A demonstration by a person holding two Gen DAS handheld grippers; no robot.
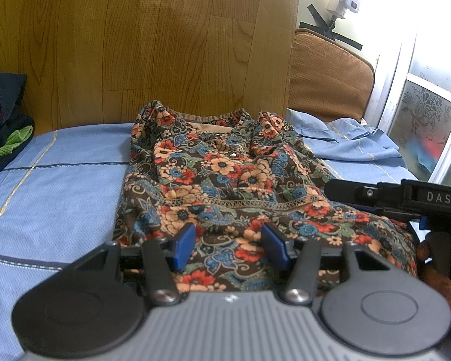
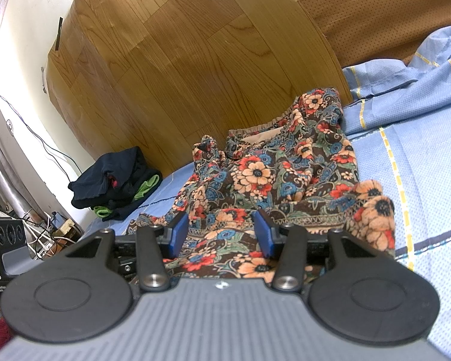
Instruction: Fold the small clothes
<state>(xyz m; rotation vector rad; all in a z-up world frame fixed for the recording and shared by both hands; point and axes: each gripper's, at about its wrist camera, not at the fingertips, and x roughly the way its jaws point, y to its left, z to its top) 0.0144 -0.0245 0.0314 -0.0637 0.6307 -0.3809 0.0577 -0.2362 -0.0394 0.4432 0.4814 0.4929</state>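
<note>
A small floral garment (image 1: pixel 225 177), brown with red, blue and peach flowers, lies partly folded on the blue bed sheet (image 1: pixel 60 186); its gathered waistband faces the wooden board. My left gripper (image 1: pixel 228 240) is open, its blue pads just above the garment's near part. My right gripper (image 2: pixel 219 231) is open over the same garment (image 2: pixel 279 174) from its other side. The right gripper's body shows in the left wrist view (image 1: pixel 406 198) at the right edge, held by a hand.
A wooden board (image 1: pixel 165 45) stands behind the bed. A brown cushion (image 1: pixel 327 81) leans at the right. A dark pile of folded clothes (image 2: pixel 114 180) sits by the board on the left. Cables and a black device (image 2: pixel 9 240) lie beyond the bed's edge.
</note>
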